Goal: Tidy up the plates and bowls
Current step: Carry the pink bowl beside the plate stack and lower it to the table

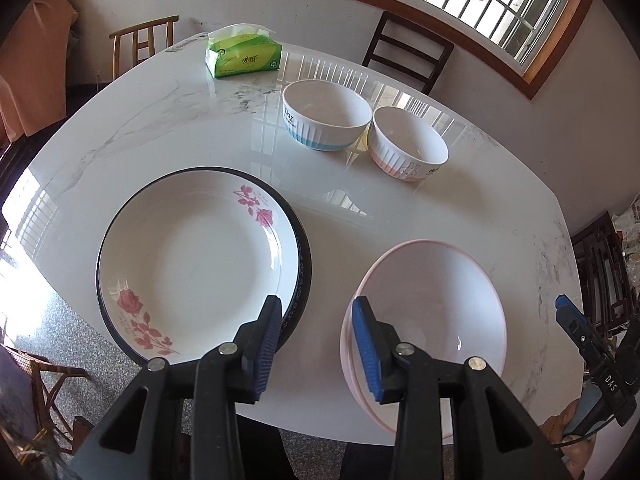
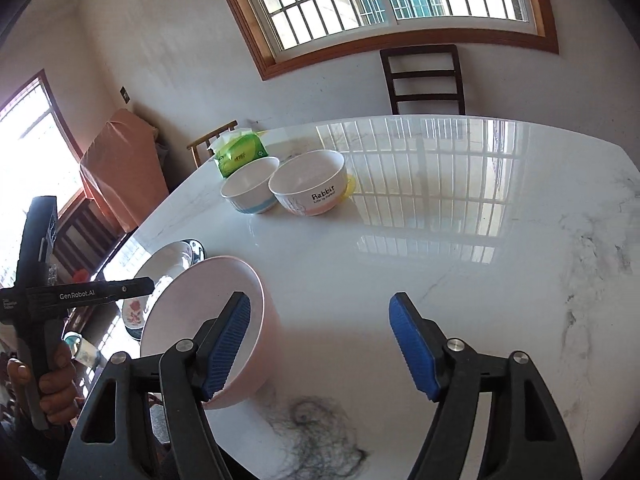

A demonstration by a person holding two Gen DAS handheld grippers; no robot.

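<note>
table (image 1: 160,128) carried all items. flower plate (image 1: 192,264) sat at 9 o'clock of near edge, stacked on second plate beneath (image 1: 306,264). large bowl (image 1: 432,300) lay at 3 o'clock of plate, near it but apart, close to table's near edge. two small bowls at 12 o'clock, mid-table: left bowl (image 1: 326,116), right bowl (image 1: 408,142), just beside each other. tissue pack (image 1: 242,54) lay at 11 o'clock behind left bowl, near far edge. chair (image 1: 408,52) stood behind table at 1 o'clock; another chair (image 1: 142,40) at 10 o'clock.
</note>
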